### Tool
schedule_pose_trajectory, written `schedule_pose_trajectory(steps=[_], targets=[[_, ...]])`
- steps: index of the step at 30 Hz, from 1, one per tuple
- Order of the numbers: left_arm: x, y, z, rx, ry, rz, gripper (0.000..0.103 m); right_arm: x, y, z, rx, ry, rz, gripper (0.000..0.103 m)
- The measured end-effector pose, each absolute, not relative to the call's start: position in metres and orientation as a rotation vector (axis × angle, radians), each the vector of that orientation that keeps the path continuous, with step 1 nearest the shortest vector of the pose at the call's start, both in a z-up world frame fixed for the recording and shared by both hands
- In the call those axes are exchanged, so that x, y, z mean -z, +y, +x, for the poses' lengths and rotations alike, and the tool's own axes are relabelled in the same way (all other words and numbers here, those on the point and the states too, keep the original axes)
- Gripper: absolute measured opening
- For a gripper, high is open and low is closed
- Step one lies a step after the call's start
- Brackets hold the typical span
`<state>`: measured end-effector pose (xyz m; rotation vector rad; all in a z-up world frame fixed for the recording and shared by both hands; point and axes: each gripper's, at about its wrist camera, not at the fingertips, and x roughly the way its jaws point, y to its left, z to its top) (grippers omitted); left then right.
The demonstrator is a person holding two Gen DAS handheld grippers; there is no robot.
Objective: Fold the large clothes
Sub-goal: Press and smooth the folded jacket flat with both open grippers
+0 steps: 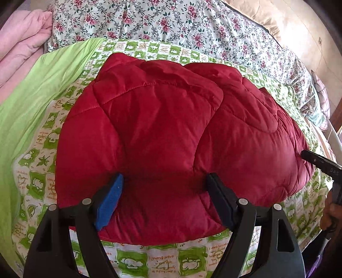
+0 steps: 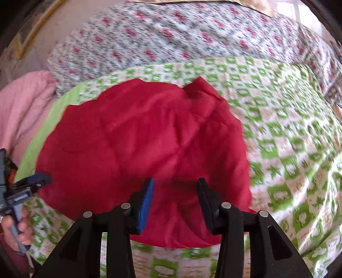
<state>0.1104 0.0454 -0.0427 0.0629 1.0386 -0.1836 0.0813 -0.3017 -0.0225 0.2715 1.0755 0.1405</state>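
Note:
A red quilted puffer jacket lies folded in a thick bundle on a green-and-white patterned sheet. My left gripper is open, its fingers resting over the jacket's near edge with nothing held. In the right wrist view the jacket fills the middle, blurred by motion. My right gripper is open above the jacket's near right part and holds nothing. The right gripper also shows at the jacket's right end in the left wrist view. The left gripper shows at the far left of the right wrist view.
A floral quilt lies beyond the jacket. A pink blanket and a plain lime green cloth lie at the left. A tan cushion sits at the back right. The bed's edge runs at the right.

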Motion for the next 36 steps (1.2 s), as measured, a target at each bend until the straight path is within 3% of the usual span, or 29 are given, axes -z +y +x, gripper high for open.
schedule_pose_trajectory(steps=[9,19,26,36], targets=[[0.047,0.044,0.106,0.12,1.032,0.054,0.084,0.06,-0.29,0.112,-0.167,1.135,0.223,0.051],[0.048,0.041,0.11,0.084,1.055,0.052,0.087,0.061,-0.294,0.114,-0.166,1.125,0.247,0.053],[0.047,0.04,0.112,0.074,1.073,0.063,0.087,0.02,-0.273,0.096,-0.207,1.037,0.162,0.055],[0.049,0.036,0.114,0.065,1.087,0.092,0.088,0.056,-0.279,0.094,-0.197,1.092,0.152,0.06]])
